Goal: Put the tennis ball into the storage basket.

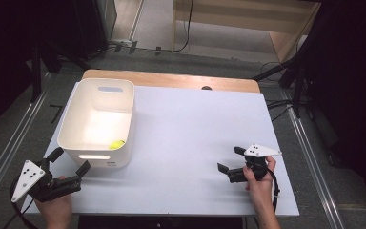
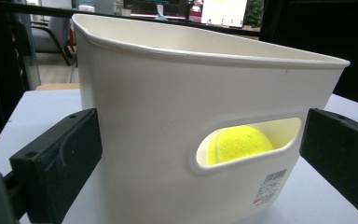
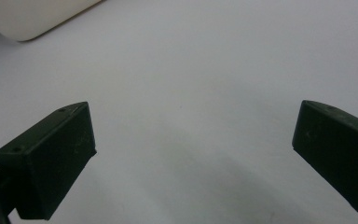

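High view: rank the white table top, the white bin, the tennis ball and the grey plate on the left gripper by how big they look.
1. White table top
2. White bin
3. Grey plate on the left gripper
4. Tennis ball, partly hidden by the bin's wall

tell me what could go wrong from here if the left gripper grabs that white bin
1. The left gripper, jaws open, sits at the white bin's near corner; its smooth, slanted wall could slip out of a pinch.
2. The tennis ball lies loose against the near wall by the handle slot; tilting or jerking the bin would likely send it rolling.
3. The bin stands near the table's left edge, so a sideways push might tip it off.
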Tool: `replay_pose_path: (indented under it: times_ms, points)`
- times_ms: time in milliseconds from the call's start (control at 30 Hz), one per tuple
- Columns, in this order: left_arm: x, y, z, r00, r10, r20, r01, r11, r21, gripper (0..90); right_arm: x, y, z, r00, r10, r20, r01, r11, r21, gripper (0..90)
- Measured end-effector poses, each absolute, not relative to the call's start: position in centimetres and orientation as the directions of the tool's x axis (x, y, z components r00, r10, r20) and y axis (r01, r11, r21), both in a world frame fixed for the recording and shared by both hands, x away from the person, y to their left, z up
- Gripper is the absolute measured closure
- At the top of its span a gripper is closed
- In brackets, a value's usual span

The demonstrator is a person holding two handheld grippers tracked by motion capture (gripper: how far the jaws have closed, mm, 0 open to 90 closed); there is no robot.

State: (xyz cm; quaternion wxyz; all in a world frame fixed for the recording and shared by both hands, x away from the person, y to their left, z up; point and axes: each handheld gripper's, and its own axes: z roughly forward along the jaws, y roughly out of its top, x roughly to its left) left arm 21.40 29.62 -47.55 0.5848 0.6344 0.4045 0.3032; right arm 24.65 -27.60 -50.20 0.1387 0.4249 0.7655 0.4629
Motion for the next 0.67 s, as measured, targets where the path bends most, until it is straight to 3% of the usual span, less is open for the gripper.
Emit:
replay_pose_path:
  times_ms: [667]
  points:
    - [21.4,29.7,-47.5,0.493,0.865,-0.098,0.156,0.023,0.987,0.0,23.7,-29.6,-50.3,-0.575,0.795,0.195,0.513,0.163,0.843,0.0]
